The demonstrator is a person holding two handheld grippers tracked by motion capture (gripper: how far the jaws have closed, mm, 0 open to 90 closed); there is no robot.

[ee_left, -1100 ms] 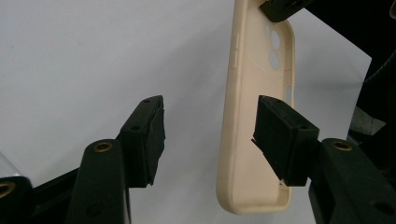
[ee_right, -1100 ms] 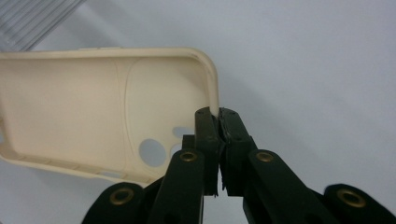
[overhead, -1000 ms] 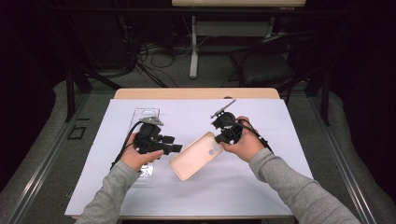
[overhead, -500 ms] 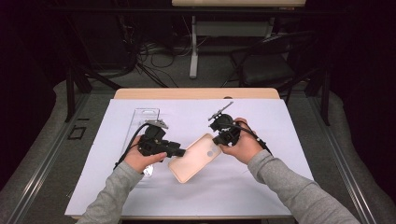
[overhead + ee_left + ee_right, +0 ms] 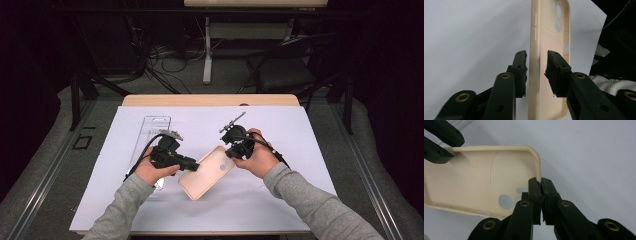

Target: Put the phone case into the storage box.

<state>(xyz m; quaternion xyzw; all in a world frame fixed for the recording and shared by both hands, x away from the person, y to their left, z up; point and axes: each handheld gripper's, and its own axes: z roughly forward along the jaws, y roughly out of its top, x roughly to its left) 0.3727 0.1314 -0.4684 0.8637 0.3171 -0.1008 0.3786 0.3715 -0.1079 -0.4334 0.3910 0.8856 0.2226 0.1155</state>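
White paper-covered table (image 5: 300, 135): light, flexible cream silicone phone case (image 5: 207, 172), right gripper (image 5: 541, 180) clamped on its thin rim, left gripper (image 5: 537, 72) closing astride the side wall, not yet pinching.

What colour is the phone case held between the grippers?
The phone case is pale cream-beige all over, with no pattern; the right gripper view shows it best.

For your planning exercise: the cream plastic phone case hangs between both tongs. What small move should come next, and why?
Probably finish closing the left tongs, which have just been closing: the cream plastic phone case's side wall stands between their pads with a gap on one side, while the right tongs pinch its rim.
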